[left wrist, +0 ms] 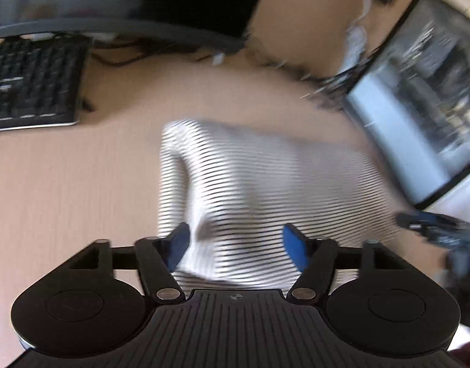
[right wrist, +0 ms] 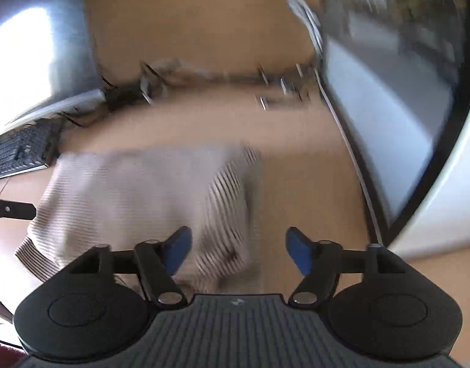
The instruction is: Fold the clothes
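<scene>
Shirt: striped shirt (left wrist: 265, 184), folded flat on the desk (left wrist: 66, 184).
Long axis: nine to three o'clock.
Left claw (left wrist: 236, 247): wide open, empty; shirt edge below, at twelve.
Right claw (right wrist: 238, 250): wide open, empty; shirt toward ten.
Nearer: left, I'd judge.
Surroundings: keyboard (left wrist: 29, 82) at ten.

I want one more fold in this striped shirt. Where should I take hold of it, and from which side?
Judging by its pose, grip the striped shirt at its near edge, coming from the near side: that edge lies just ahead of the open left hand-held gripper; the rest lies flat.
</scene>
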### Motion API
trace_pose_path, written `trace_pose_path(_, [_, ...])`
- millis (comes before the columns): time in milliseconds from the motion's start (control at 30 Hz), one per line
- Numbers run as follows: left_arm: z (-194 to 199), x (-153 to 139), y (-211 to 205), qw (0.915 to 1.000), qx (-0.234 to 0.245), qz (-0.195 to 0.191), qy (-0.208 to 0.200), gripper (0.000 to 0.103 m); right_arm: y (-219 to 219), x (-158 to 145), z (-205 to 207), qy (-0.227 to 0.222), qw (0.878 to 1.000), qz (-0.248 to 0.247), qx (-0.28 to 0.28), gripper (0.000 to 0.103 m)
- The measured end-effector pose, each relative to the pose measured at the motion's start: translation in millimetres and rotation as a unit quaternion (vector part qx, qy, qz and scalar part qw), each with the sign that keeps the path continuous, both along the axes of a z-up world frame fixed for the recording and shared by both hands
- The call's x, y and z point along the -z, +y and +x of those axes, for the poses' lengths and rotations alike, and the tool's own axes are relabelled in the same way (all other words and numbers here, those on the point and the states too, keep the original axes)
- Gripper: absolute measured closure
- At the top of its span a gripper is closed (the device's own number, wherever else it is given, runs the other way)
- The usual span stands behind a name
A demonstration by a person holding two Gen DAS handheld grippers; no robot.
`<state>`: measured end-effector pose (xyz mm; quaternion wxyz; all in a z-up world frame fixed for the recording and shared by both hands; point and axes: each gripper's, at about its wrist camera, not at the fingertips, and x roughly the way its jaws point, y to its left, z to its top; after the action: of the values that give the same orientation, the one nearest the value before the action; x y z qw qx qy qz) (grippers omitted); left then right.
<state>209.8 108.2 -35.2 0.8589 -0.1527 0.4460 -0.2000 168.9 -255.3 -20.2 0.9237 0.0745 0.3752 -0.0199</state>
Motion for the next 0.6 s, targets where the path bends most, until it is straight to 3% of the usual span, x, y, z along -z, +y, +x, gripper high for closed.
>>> trace_pose_path(67, [0,-3,-6,0.9993,0.019,-0.033,0.002,0.015,8,-15,5,-0.035,0.999,0.003,-0.014,0.002])
trace_pose_path(100, [1,-3,-11,0.9988,0.026,-0.041,0.006,0.013,10,-18,11,-0.043,0.998,0.027,-0.024,0.0])
trace_pose_path(133, [3,1,-16,0.9986,0.03,-0.042,0.013,0.013,13,-20,16,-0.05,0.997,0.052,-0.035,0.0])
trace_pose_path(267, [11,22,-28,0.9974,0.027,-0.043,0.051,0.011,14,7,47,-0.013,0.99,0.132,-0.043,0.0])
trace_pose_path(400, [14,30,-33,0.9965,0.021,-0.052,0.061,0.0,12,34,54,0.013,0.99,0.137,-0.007,0.0])
trace_pose_path(600, [20,30,-44,0.9987,0.019,-0.02,0.044,0.0,9,35,55,0.015,0.986,0.166,0.01,0.0])
